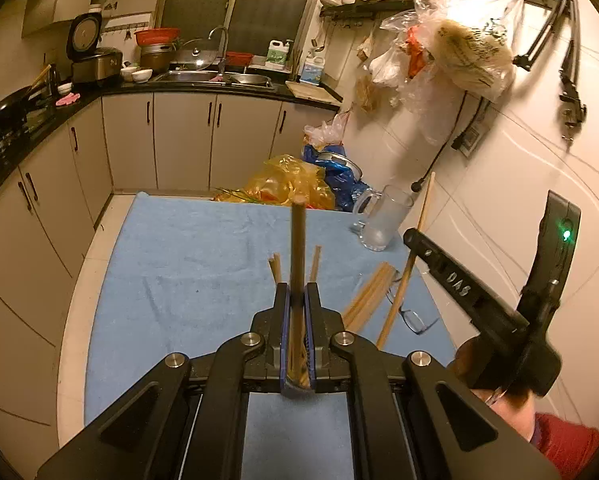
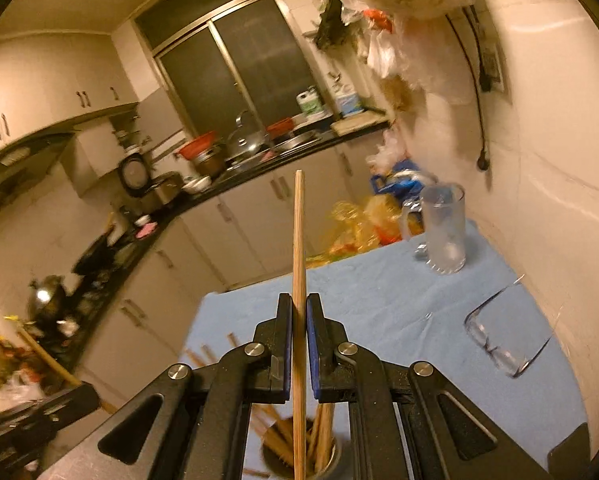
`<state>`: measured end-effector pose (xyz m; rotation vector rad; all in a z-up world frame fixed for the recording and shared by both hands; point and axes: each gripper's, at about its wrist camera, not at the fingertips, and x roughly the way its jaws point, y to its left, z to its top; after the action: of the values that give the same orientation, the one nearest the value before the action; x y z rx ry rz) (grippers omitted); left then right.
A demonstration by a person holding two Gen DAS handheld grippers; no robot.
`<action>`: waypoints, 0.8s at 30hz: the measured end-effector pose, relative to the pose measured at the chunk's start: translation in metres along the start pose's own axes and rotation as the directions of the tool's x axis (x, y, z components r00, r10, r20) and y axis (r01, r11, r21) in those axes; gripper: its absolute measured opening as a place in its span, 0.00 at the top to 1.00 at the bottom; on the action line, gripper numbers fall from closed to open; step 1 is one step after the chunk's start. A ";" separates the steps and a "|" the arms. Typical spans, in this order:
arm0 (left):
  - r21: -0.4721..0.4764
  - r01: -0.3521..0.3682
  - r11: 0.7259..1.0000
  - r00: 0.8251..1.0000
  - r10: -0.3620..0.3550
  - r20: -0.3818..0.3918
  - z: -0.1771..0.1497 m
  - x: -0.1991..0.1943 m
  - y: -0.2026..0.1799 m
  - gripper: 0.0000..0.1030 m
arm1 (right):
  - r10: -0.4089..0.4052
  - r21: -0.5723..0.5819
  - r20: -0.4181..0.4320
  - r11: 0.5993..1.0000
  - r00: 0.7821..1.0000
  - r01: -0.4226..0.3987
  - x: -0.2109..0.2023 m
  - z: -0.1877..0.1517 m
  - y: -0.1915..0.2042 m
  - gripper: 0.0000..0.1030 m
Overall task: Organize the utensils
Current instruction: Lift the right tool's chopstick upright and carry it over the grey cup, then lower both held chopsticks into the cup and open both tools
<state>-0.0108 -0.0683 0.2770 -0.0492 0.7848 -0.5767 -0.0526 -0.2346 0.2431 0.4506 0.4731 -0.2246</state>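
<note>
My left gripper (image 1: 297, 286) is shut on a wooden chopstick (image 1: 297, 240) that points away above the blue cloth (image 1: 187, 264). Two more stick ends (image 1: 276, 268) show beside its fingertips. Loose chopsticks (image 1: 367, 296) lie on the cloth to the right. In the left wrist view my right gripper (image 1: 413, 246) comes in from the right, holding a slanted chopstick (image 1: 403, 284). In the right wrist view the right gripper (image 2: 299, 298) is shut on that chopstick (image 2: 299, 232). Below it stands a round holder (image 2: 335, 458) with several chopsticks (image 2: 324, 428) in it.
A glass mug (image 1: 383, 220) (image 2: 443, 232) stands at the cloth's far right, by the tiled wall. Eyeglasses (image 1: 413, 318) (image 2: 499, 340) lie near the right edge. Yellow and blue plastic bags (image 1: 295, 182) sit beyond the far edge. Kitchen cabinets (image 1: 179, 140) line the back and left.
</note>
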 end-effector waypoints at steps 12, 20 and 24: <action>-0.008 0.031 0.999 0.997 -0.031 -0.064 -0.008 0.037 0.024 0.94 | -0.078 -0.059 0.043 0.995 0.996 0.080 0.049 -0.028 0.025 0.93; 0.005 0.026 1.000 0.995 -0.026 -0.098 -0.019 0.046 0.029 0.93 | -0.063 -0.121 -0.035 0.991 0.997 0.058 0.049 -0.049 0.019 0.92; -0.003 0.019 1.000 0.994 -0.019 -0.106 -0.020 0.048 0.028 0.93 | -0.054 -0.113 -0.068 0.992 0.996 0.046 0.041 -0.051 0.010 0.91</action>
<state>0.0158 -0.0652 0.2243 -0.0278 0.8888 -0.6002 -0.0335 -0.2065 0.1865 0.3384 0.5637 -0.2299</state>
